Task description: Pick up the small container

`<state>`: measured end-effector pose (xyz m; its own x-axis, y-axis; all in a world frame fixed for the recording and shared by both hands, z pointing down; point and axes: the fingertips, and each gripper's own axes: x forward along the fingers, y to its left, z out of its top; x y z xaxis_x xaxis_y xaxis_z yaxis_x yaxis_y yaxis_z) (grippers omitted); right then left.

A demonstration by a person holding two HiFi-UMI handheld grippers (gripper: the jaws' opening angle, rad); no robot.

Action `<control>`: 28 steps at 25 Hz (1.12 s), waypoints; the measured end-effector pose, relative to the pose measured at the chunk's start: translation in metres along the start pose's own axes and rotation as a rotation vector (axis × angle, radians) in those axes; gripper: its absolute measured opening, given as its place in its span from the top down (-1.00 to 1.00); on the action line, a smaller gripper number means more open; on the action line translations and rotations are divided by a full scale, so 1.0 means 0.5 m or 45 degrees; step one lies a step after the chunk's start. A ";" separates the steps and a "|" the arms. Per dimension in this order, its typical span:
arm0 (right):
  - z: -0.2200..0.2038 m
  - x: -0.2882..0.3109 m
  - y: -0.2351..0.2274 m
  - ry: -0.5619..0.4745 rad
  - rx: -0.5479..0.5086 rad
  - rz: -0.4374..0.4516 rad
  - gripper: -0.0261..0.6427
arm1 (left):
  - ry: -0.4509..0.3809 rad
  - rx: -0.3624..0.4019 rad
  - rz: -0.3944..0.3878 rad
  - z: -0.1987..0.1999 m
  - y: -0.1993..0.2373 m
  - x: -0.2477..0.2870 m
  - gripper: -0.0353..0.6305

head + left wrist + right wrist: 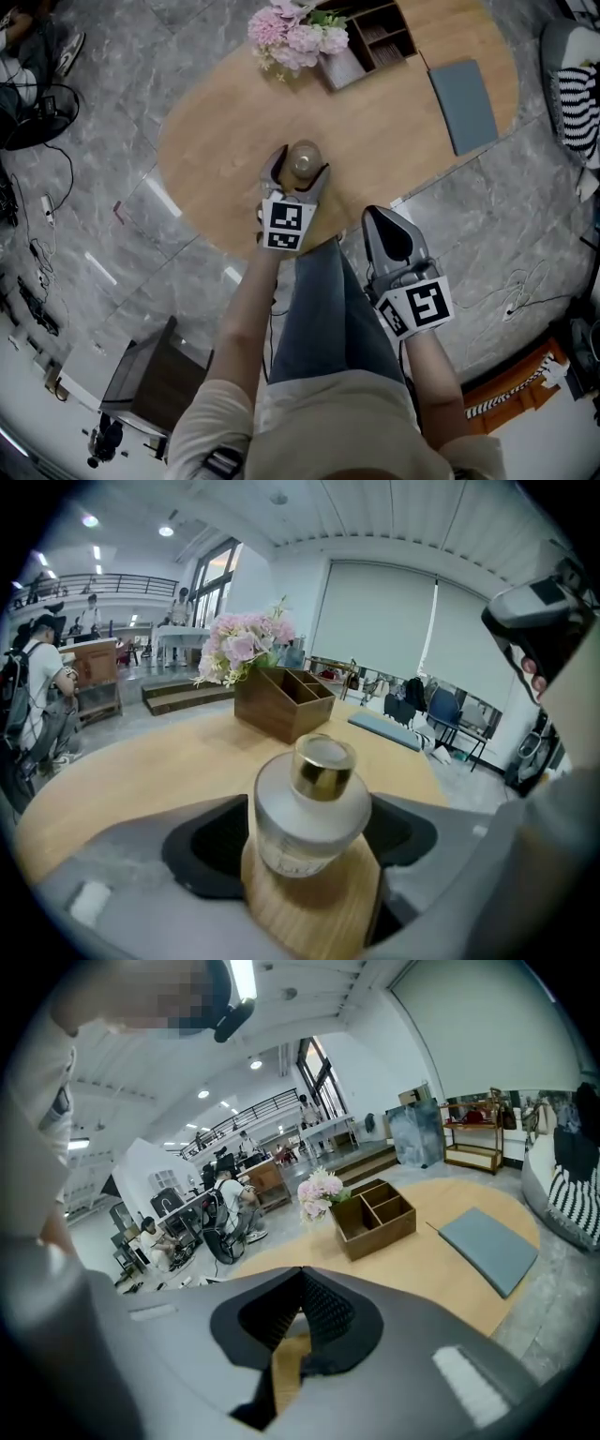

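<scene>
The small container is a frosted glass bottle with a gold cap. It stands upright near the front edge of the round wooden table. My left gripper is open around it, one jaw on each side. In the left gripper view the bottle fills the gap between the dark pads, close to both, and no squeeze shows. My right gripper hangs off the table's front edge, above the floor. Its jaws are shut with nothing in them, and the tips meet.
At the back of the table stand a wooden compartment box and pink flowers, with a grey pad to the right. A dark low cabinet sits on the floor at lower left, and cables lie further left.
</scene>
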<state>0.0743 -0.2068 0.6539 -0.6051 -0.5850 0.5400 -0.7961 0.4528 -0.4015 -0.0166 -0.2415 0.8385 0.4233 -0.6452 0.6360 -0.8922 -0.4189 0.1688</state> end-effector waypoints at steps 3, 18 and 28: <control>-0.020 0.018 -0.010 0.012 0.029 0.002 0.93 | -0.008 0.058 0.003 0.002 -0.003 0.025 -0.22; -0.062 0.053 -0.020 0.029 0.090 -0.004 0.93 | -0.017 0.153 0.009 0.001 -0.005 0.071 -0.18; -0.046 0.019 -0.002 -0.015 0.069 -0.014 0.93 | 0.000 0.105 0.015 -0.009 -0.006 0.045 -0.18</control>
<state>0.0693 -0.1971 0.6765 -0.5963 -0.5975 0.5361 -0.8018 0.4097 -0.4350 -0.0051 -0.2518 0.8556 0.4130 -0.6506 0.6374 -0.8810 -0.4626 0.0986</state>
